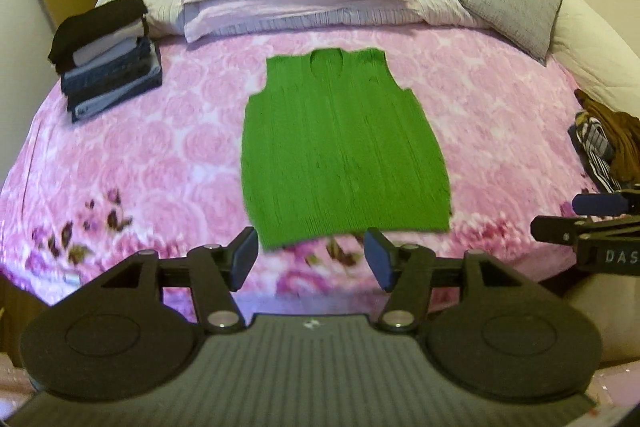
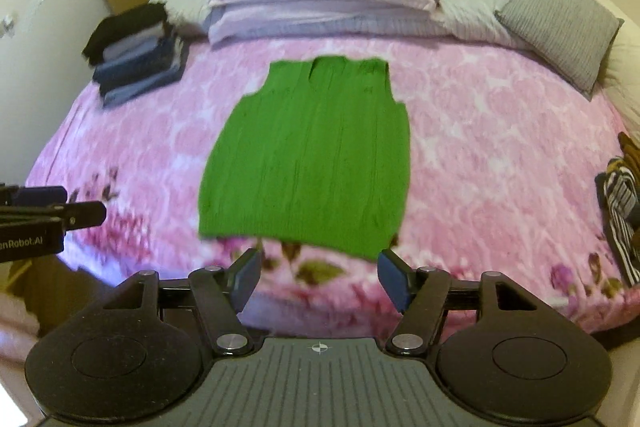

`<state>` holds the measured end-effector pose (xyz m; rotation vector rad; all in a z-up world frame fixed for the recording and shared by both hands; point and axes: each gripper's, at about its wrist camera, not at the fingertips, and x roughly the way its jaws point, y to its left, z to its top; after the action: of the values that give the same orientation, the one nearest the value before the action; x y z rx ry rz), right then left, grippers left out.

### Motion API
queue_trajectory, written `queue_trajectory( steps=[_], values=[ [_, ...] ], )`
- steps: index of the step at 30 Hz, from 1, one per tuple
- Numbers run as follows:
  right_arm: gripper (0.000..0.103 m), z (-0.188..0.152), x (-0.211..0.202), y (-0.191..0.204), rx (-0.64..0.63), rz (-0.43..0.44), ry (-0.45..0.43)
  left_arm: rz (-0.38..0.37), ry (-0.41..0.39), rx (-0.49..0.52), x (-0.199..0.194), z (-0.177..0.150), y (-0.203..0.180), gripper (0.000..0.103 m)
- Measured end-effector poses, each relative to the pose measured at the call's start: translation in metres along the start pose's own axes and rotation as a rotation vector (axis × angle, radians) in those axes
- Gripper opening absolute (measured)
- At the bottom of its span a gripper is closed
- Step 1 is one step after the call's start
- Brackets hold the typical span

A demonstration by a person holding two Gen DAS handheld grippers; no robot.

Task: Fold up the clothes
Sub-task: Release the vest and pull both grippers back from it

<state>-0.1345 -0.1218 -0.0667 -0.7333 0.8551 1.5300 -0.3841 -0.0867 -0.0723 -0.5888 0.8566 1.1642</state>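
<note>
Vest (image 1: 344,151) is lying flat and unfolded mid-bed (image 1: 160,155), neck toward the pillows. Left gripper (image 1: 311,259) and right gripper (image 2: 320,277) are hovering above its hem, jaws apart, empty. Folded stack (image 1: 108,67) is sitting done; unfolded heap (image 1: 608,143) is waiting.

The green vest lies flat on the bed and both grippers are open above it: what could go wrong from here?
1. The green vest is a loose knit, so a pinch at one hem corner may stretch it or drag it crooked.
2. A gripper could catch the pink blanket under the hem.
3. The pile of unfolded clothes lies near the right edge; a wide sweep might snag it.
</note>
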Motion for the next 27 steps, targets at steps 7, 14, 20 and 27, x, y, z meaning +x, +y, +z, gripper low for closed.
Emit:
queue_trajectory(
  steps=[7,14,20,27],
  values=[
    [0.062,-0.025,-0.029,0.001,-0.037,-0.002,-0.028,0.017,-0.011,0.005,-0.03,-0.027,-0.021,0.057],
    [0.062,-0.035,-0.034,0.001,-0.054,0.008,-0.013,0.031,-0.014,0.008,-0.041,-0.038,-0.027,0.059],
    [0.062,-0.04,-0.036,0.002,-0.06,0.006,-0.002,0.033,-0.013,0.016,-0.045,-0.041,-0.027,0.06],
    [0.062,-0.041,-0.036,0.009,-0.066,0.005,0.007,0.035,-0.013,0.015,-0.047,-0.043,-0.024,0.059]
  ],
)
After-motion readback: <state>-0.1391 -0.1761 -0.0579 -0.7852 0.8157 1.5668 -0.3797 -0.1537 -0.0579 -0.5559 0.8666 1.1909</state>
